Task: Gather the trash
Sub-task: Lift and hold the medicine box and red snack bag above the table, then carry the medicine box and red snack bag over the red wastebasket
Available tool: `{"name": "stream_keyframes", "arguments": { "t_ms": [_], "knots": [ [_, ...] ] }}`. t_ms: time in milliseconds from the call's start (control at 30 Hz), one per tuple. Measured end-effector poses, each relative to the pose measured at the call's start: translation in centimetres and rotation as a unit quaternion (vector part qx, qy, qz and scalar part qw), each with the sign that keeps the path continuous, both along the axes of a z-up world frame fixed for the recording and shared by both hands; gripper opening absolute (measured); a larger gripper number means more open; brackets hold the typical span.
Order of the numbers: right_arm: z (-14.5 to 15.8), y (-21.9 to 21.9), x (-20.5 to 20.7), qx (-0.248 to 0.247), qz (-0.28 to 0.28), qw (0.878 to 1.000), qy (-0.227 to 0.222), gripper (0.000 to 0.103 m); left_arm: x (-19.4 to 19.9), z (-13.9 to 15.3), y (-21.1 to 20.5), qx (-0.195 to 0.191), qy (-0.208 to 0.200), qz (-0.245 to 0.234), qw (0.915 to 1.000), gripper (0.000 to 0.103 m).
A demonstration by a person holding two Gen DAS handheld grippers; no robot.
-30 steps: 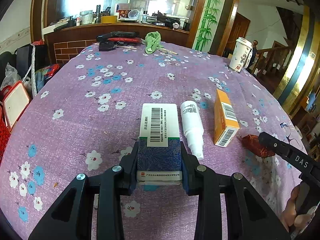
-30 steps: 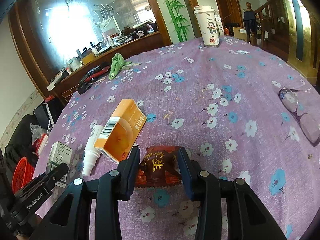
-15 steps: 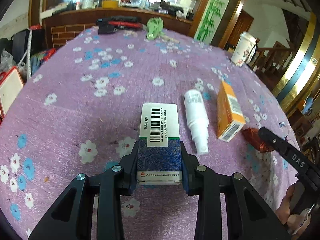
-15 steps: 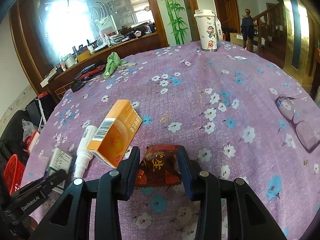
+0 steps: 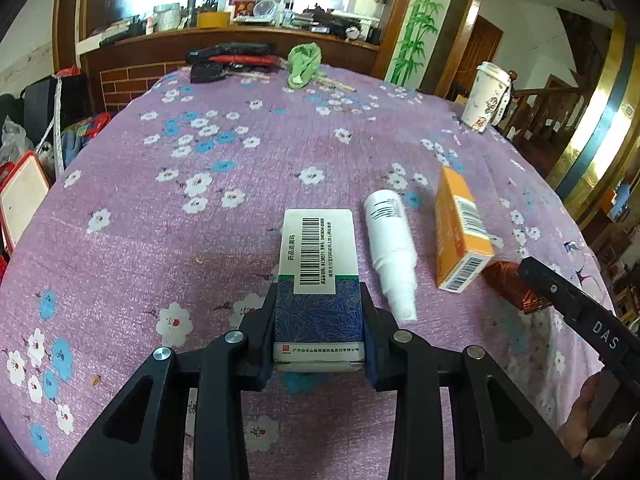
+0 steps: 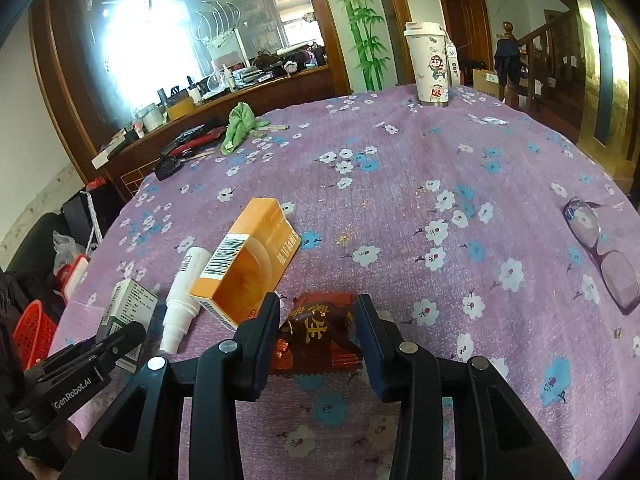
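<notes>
Two grips were set: my left gripper (image 5: 319,322) clamped the blue-and-white cardboard medicine box (image 5: 319,280), my right gripper (image 6: 318,330) pinched the red-brown foil snack wrapper (image 6: 320,330), both on the near purple floral tablecloth (image 6: 400,200). Lifting them off looked next.

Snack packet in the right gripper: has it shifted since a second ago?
No. The snack packet sits just as close to the near corner of the orange box, still between the fingers of the right gripper.

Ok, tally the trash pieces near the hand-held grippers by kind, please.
Boxes: 2, white-and-blue box and orange box
Spray bottles: 1, white spray bottle
Snack wrappers: 1, red-brown wrapper
Total: 4
</notes>
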State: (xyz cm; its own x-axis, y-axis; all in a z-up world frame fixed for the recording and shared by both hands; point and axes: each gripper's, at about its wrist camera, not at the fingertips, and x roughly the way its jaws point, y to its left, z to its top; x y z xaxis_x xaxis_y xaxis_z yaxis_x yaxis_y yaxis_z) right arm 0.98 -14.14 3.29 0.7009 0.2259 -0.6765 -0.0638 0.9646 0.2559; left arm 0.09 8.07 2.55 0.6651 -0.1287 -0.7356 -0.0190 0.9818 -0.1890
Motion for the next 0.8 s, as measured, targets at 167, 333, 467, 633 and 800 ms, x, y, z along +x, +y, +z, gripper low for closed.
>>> {"name": "stream_keyframes", "arguments": {
  "t_ms": [167, 333, 467, 633, 800],
  "knots": [
    [-0.7, -0.5, 0.4, 0.029, 0.008, 0.999, 0.03, 0.042, -0.7, 0.7, -0.4, 0.005, -0.02, -0.008, 0.9997, 0.033],
    [-1.3, -0.3, 0.5, 0.031, 0.013, 0.998, 0.047, 0.042, -0.4, 0.5, 0.0, -0.006, -0.012, -0.007, 0.9999, 0.033],
    [-1.5, -0.1, 0.5, 0.028, 0.017, 0.998, 0.053, 0.042, -0.3, 0.3, -0.1, -0.004, -0.008, -0.01, 0.9999, 0.033],
    [-1.1, 0.1, 0.1, 0.03, 0.023, 0.998, 0.042, 0.042, -0.6, 0.6, -0.1, -0.003, -0.023, -0.006, 0.9997, 0.033],
    [-0.3, 0.7, -0.5, 0.015, 0.029, 0.999, 0.018, 0.041, -0.9, 0.9, -0.4, 0.011, -0.034, -0.006, 0.9993, 0.033]
  ]
}}
